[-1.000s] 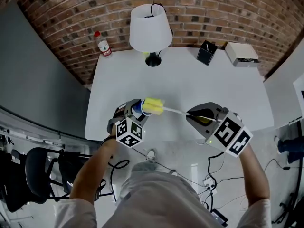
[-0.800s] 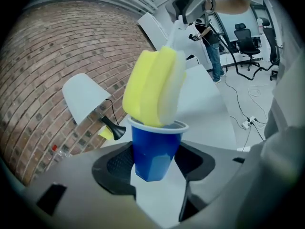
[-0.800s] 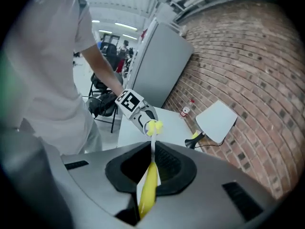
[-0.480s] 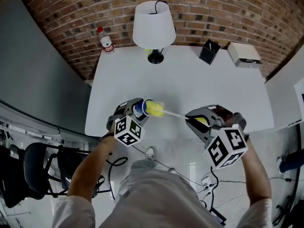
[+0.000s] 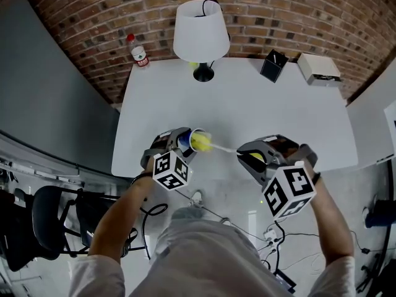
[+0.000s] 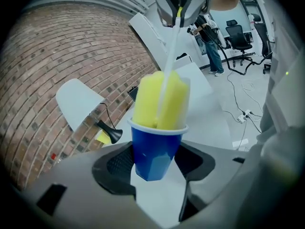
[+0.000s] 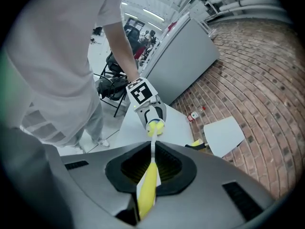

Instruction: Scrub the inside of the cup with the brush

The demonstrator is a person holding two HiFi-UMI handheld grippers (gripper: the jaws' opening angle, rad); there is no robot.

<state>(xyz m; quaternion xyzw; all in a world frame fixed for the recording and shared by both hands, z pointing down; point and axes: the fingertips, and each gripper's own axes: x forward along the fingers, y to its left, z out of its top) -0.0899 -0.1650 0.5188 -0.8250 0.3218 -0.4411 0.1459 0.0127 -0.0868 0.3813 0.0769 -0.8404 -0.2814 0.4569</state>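
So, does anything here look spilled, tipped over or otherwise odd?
Nothing stands out. The left gripper holds the blue cup with its mouth toward the brush, whose yellow sponge head sits in the cup's mouth. The right gripper grips the brush handle. The lamp stands upright on the table, and no spill shows.

The left forearm (image 5: 122, 210) and right forearm (image 5: 329, 218) reach forward. The left gripper (image 5: 180, 143) points right, its 2 fingers (image 6: 112, 168) clamped on the blue cup (image 6: 156, 149). The right gripper (image 5: 249, 156) faces it, fingers pinched on the yellow brush handle (image 7: 148, 187).
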